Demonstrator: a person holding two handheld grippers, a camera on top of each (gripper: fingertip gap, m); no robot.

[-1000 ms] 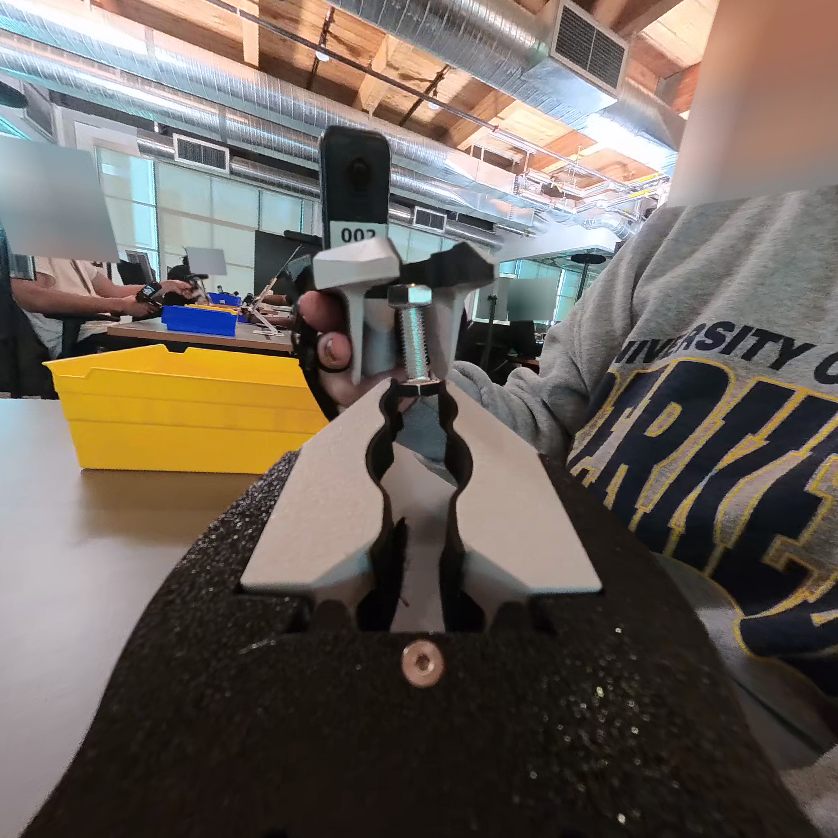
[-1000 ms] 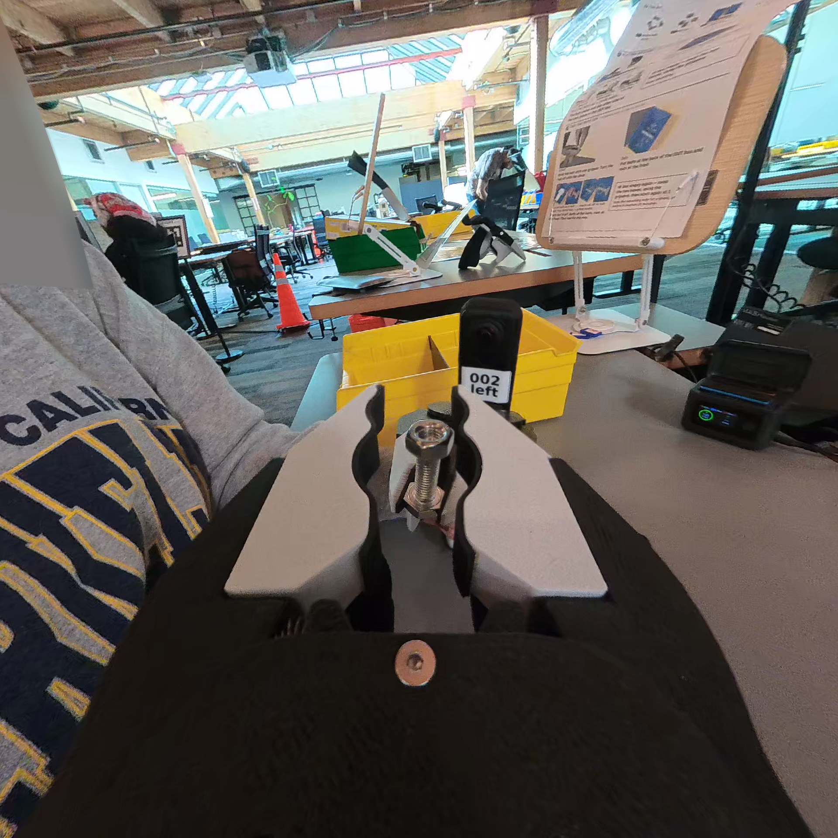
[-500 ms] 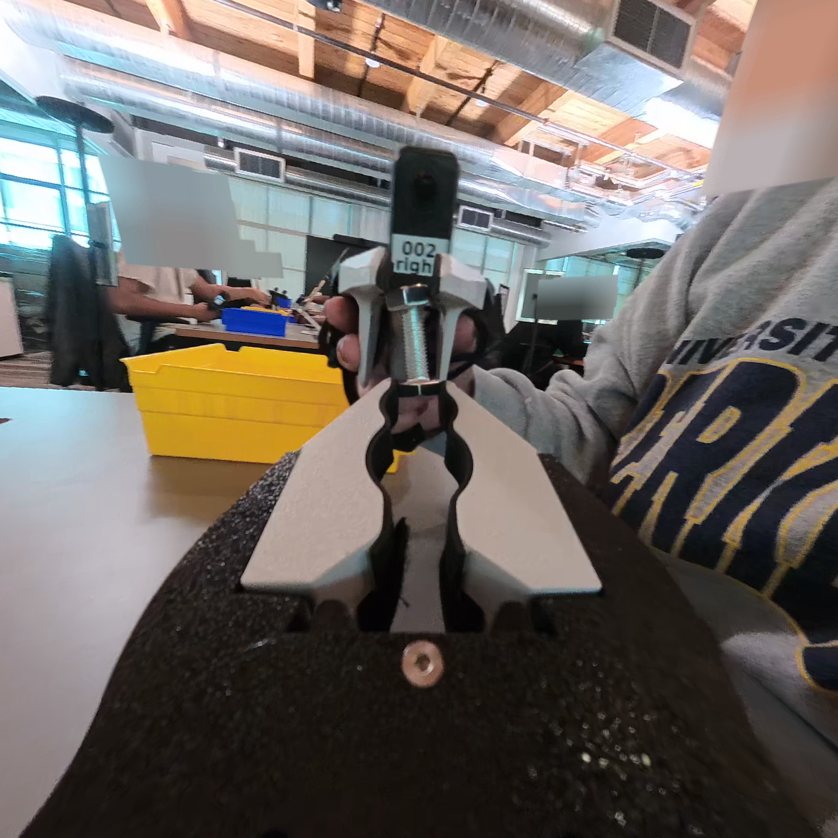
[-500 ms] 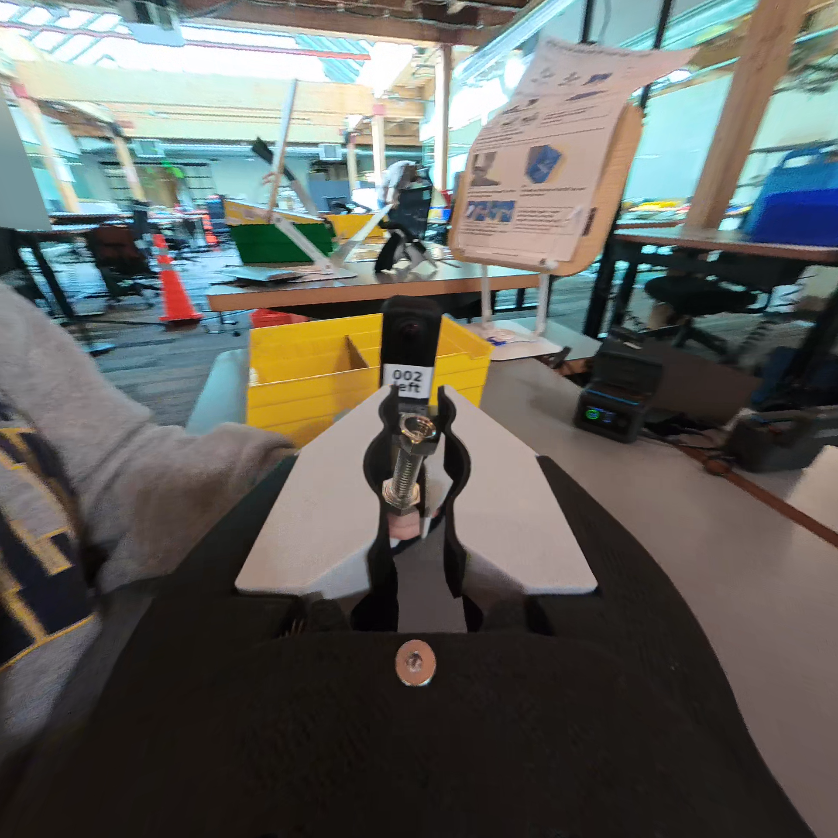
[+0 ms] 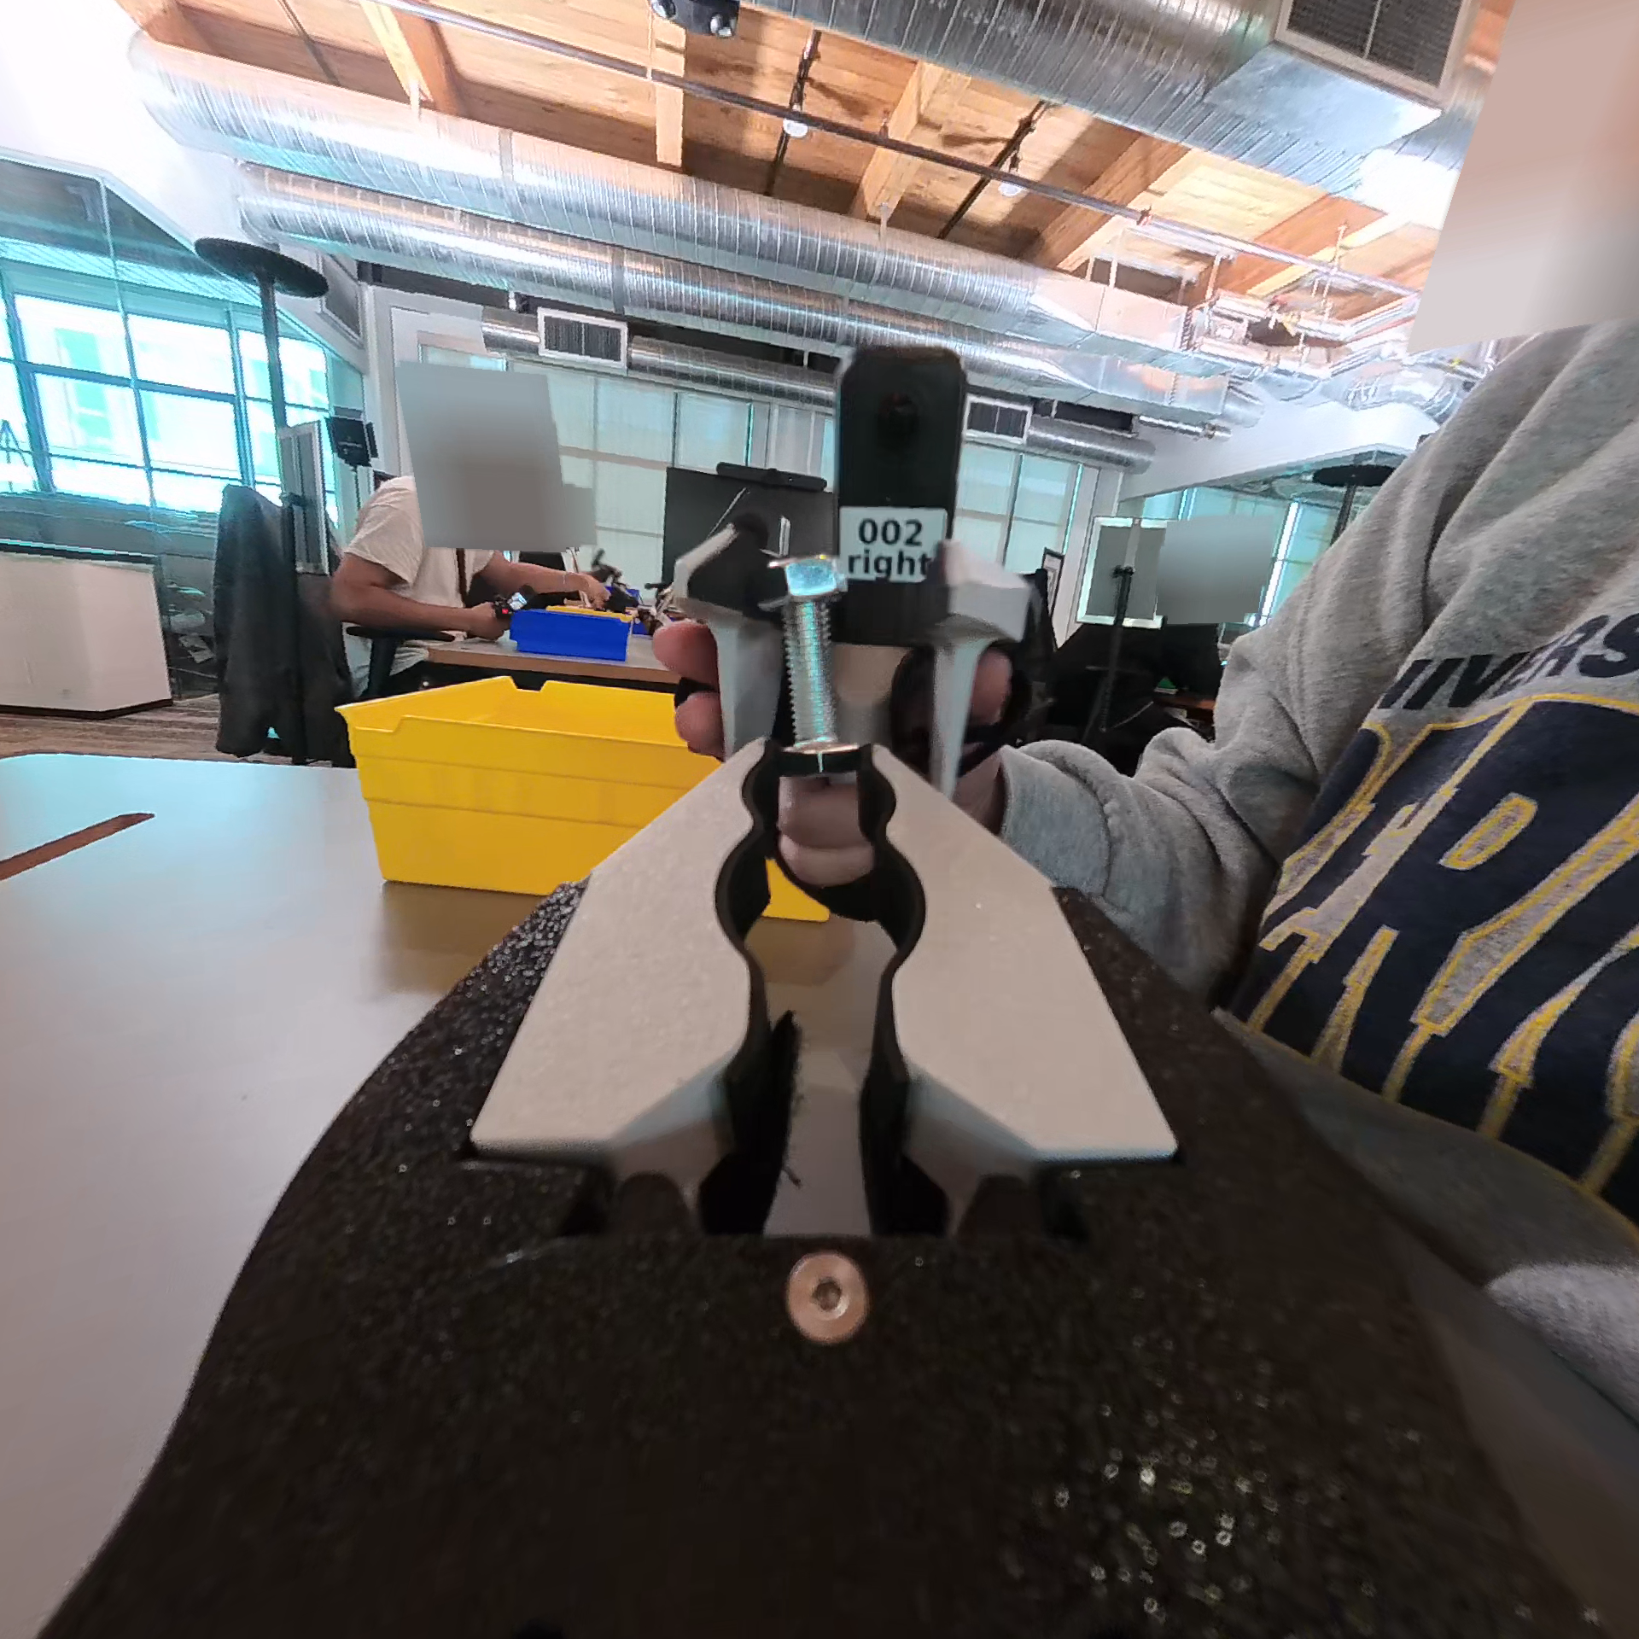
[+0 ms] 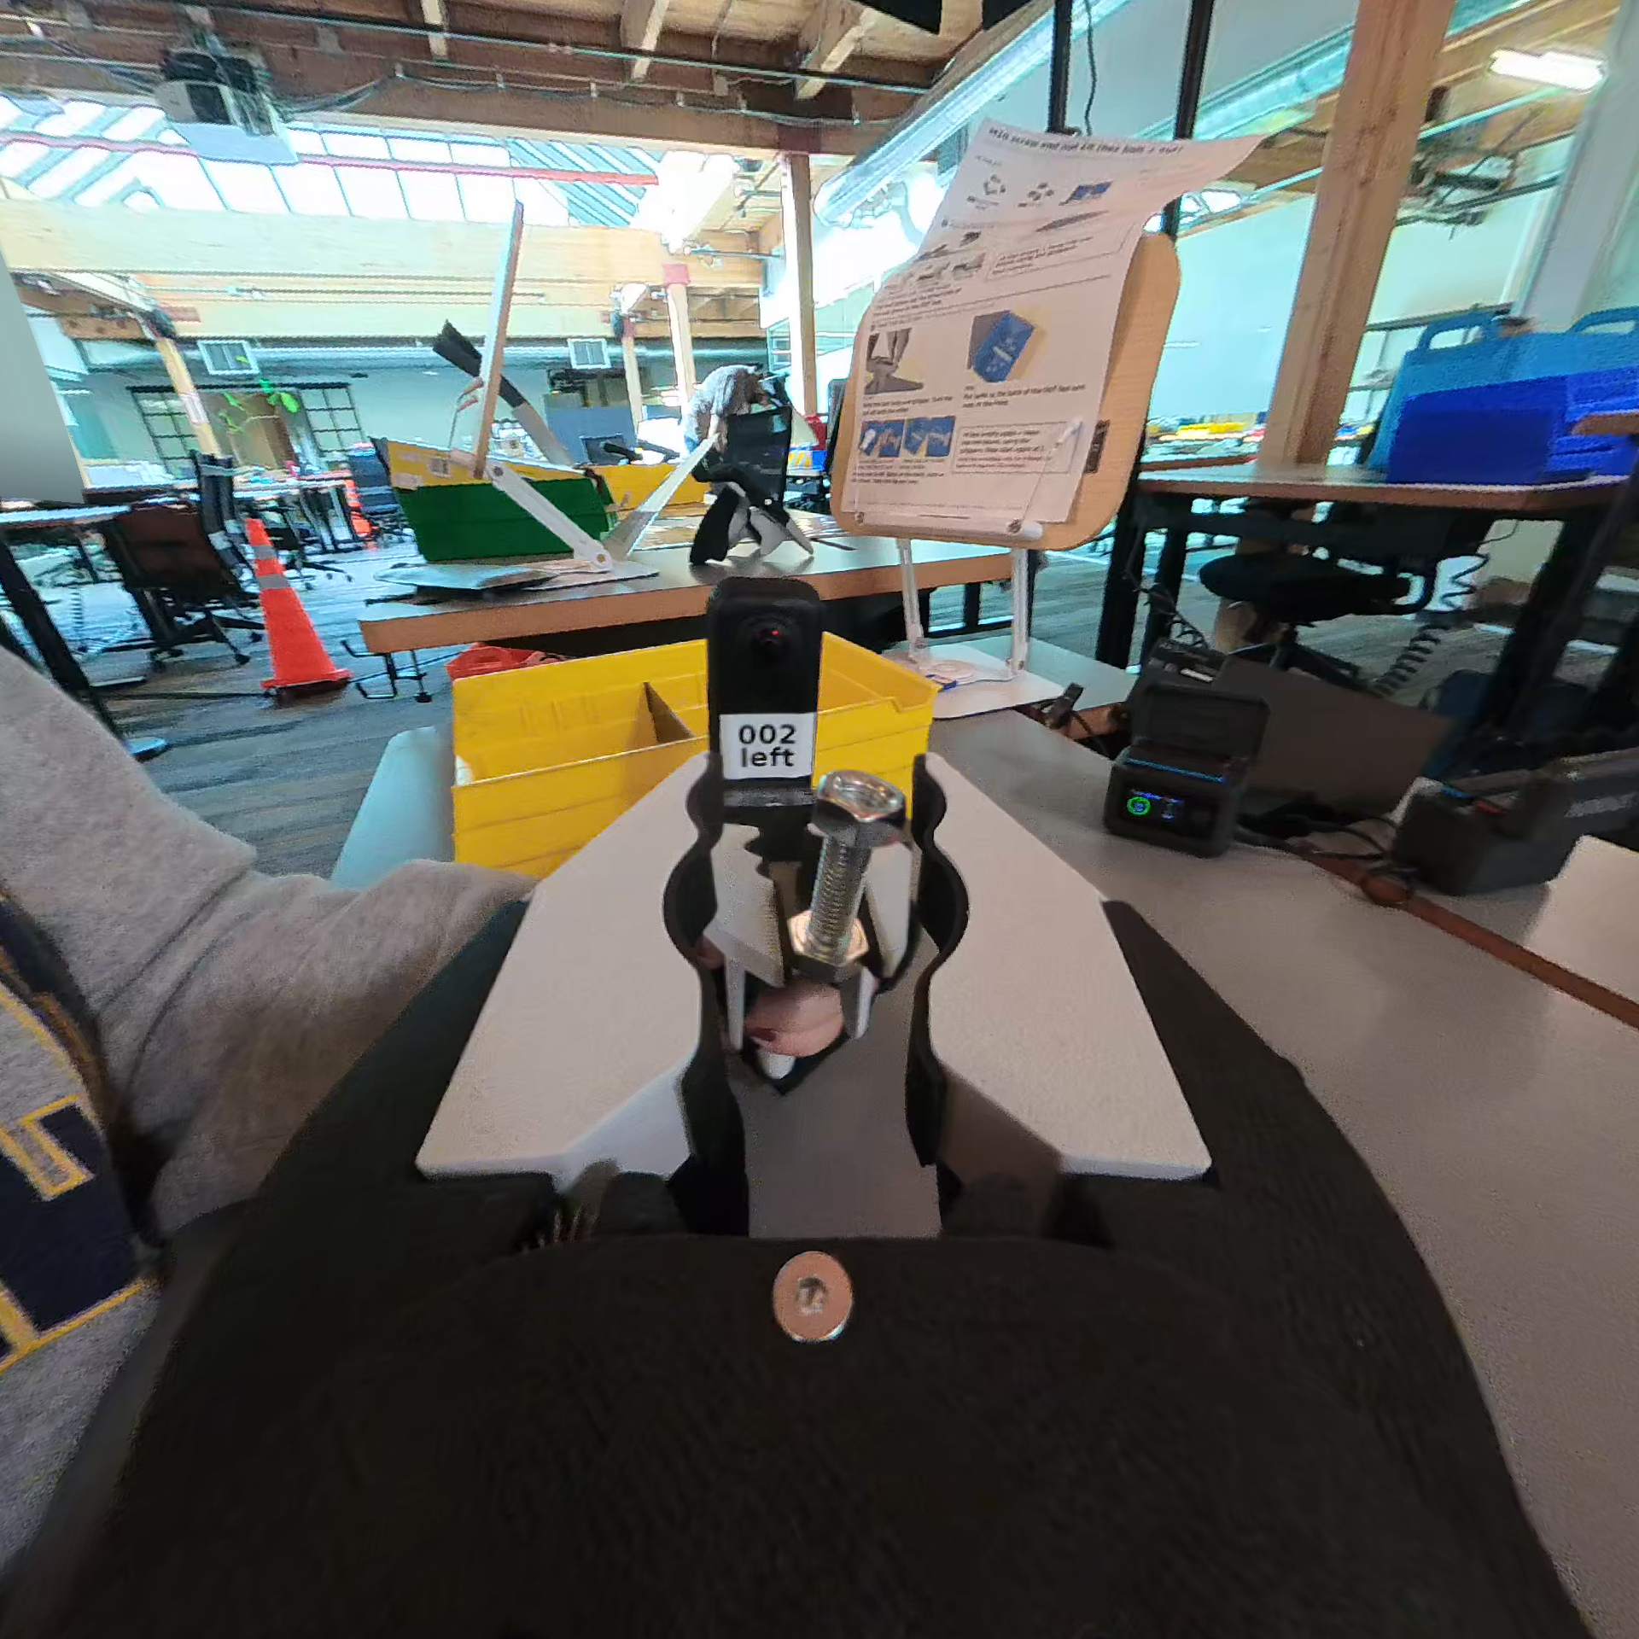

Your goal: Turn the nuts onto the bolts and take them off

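Note:
A silver bolt (image 5: 809,661) stands upright in the air with a hex nut (image 5: 818,761) on its lower threads. My left gripper (image 5: 818,764) is shut on the nut at its fingertips. My right gripper (image 6: 816,798) faces it and is open, its fingers standing on either side of the bolt (image 6: 843,874) with the bolt head close to its right finger. The nut (image 6: 829,944) shows in the right wrist view, pinched in the left gripper (image 6: 825,971). The right gripper (image 5: 843,674) also shows in the left wrist view, held by a hand.
A yellow bin (image 5: 532,772) stands on the grey table (image 5: 177,976) behind the grippers, and shows in the right wrist view too (image 6: 568,754). A black device (image 6: 1171,798) and a document stand (image 6: 1002,381) are to the right. The person's grey sweatshirt (image 5: 1330,798) is close by.
The right gripper was shut on the bolt half a second ago and has now opened. Both views have swung sideways since a second ago. The left gripper has kept hold of the nut.

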